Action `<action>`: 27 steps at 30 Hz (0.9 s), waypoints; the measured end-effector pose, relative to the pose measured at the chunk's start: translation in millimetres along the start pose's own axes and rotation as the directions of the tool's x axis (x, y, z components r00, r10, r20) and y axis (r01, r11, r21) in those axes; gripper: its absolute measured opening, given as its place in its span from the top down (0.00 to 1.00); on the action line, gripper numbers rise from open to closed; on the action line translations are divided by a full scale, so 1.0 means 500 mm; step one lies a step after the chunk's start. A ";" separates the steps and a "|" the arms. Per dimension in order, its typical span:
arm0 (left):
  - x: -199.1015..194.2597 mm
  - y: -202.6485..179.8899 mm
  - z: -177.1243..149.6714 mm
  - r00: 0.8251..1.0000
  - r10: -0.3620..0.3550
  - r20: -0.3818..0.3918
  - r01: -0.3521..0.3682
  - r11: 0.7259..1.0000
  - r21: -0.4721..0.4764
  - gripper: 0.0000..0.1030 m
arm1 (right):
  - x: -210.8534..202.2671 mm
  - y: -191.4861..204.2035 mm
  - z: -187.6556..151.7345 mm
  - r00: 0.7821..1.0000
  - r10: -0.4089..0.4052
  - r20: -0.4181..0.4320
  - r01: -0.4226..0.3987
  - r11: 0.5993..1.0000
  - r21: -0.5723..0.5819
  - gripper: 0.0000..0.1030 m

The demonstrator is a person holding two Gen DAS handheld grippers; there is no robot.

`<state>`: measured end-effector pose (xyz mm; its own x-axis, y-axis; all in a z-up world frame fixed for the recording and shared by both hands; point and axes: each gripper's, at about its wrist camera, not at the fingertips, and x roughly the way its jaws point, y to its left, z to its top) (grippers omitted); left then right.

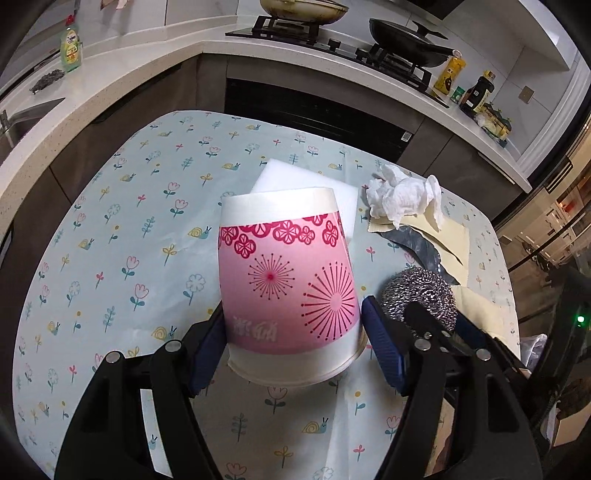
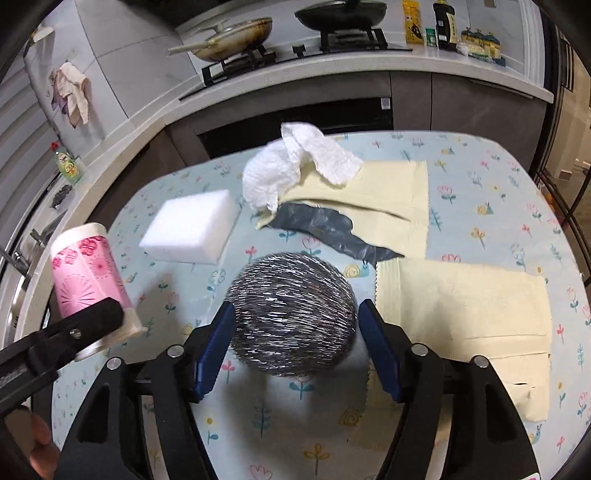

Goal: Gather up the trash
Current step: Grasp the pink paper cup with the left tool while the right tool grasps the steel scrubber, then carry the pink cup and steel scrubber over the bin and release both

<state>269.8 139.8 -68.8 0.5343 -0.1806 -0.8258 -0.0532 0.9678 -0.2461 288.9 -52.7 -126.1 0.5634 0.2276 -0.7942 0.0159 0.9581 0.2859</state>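
Note:
My left gripper (image 1: 293,332) is shut on an upside-down pink paper cup (image 1: 288,280) with red flower prints, held above the flowered tablecloth (image 1: 129,229). The cup also shows at the left of the right wrist view (image 2: 86,277). My right gripper (image 2: 295,332) is shut on a steel wool ball (image 2: 293,310), lifted above the cloth; the ball shows at the right of the left view (image 1: 419,295). A crumpled white paper towel (image 2: 291,166), a dark plastic scrap (image 2: 332,229) and a white sponge block (image 2: 190,225) lie on the table.
Pale yellow cloths (image 2: 458,310) lie on the right half of the table. Behind is a counter with a stove, pans (image 2: 236,37), sauce bottles (image 2: 443,26) and a green soap bottle (image 1: 71,46). A sink (image 1: 22,118) is at far left.

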 end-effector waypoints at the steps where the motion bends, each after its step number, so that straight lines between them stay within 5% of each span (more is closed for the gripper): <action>1: -0.002 0.000 -0.003 1.000 -0.004 0.000 0.004 1.000 0.000 0.34 | 0.006 -0.005 -0.002 1.000 0.025 -0.010 -0.025 0.999 0.022 0.35; 5: -0.006 0.002 -0.005 1.000 -0.010 0.001 0.010 1.000 0.002 0.34 | 0.003 0.001 -0.003 0.998 0.059 -0.016 -0.059 0.998 0.029 0.49; 11: -0.024 -0.001 -0.015 1.000 -0.019 0.005 0.019 1.000 0.006 0.34 | -0.034 0.017 -0.012 0.998 0.067 -0.001 -0.067 0.998 0.021 0.56; 27: -0.141 -0.150 -0.081 0.993 -0.109 0.049 0.100 0.983 0.155 0.34 | -0.298 -0.100 -0.058 0.978 0.019 0.209 -0.044 0.992 0.119 0.57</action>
<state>201.7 73.1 -12.7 0.5776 -0.2762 -0.7682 0.1324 0.9603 -0.2457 180.0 -129.5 -37.5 0.7241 0.2039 -0.6589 0.0891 0.9196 0.3826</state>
